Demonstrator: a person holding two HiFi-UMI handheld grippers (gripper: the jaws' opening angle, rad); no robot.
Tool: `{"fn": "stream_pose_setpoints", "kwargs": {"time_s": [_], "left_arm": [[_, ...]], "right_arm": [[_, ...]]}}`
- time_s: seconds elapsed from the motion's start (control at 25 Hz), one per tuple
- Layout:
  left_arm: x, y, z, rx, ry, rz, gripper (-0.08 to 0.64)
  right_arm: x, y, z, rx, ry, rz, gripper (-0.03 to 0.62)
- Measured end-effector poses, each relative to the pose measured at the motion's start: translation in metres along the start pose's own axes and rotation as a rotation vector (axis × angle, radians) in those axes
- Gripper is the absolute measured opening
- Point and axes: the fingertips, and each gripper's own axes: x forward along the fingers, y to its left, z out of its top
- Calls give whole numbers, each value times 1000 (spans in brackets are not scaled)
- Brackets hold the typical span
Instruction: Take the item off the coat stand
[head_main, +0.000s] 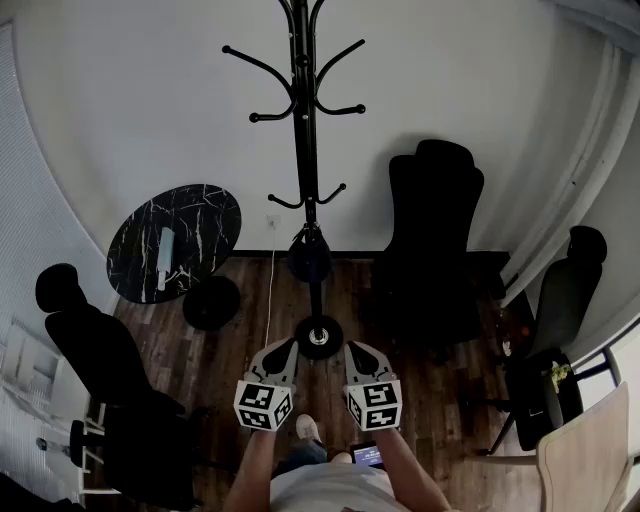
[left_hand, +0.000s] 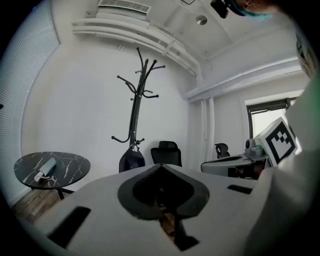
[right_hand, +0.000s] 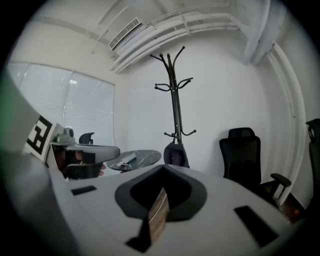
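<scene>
left gripper (head_main: 288, 346) and right gripper (head_main: 352, 347) are closed and empty, as the bag (head_main: 310, 257) hangs at 12 o'clock on the coat stand (head_main: 305, 130), well apart.

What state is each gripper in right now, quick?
Left gripper: closed, holding nothing.
Right gripper: closed, holding nothing.

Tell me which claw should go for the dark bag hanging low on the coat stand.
Right, narrowly. The bag sits nearly straight ahead of the right claw; for the left claw it lies further off to the left. Both are shut and far off, so either must open first.
</scene>
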Motion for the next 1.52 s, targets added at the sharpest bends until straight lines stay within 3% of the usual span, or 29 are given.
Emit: {"fn": "stream_pose_setpoints", "kwargs": {"time_s": [0.4, 0.6, 0.84, 1.16, 1.52], "left_arm": [[-11, 2, 5, -4, -13, 42, 20], [-16, -1, 10, 5, -13, 47, 20], [-11, 11, -4, -30, 5, 59, 20], [23, 50, -12, -68, 24, 61, 20], [95, 113, 0, -84, 28, 37, 20]], "right_arm": [[-8, 0, -2, 54, 11, 28, 11], [-10, -5, -10, 137, 46, 34, 11], [0, -12, -22, 144, 83, 18, 12], [51, -21, -24, 139, 119, 11, 12], [135, -43, -14, 127, 148, -24, 11]]}}
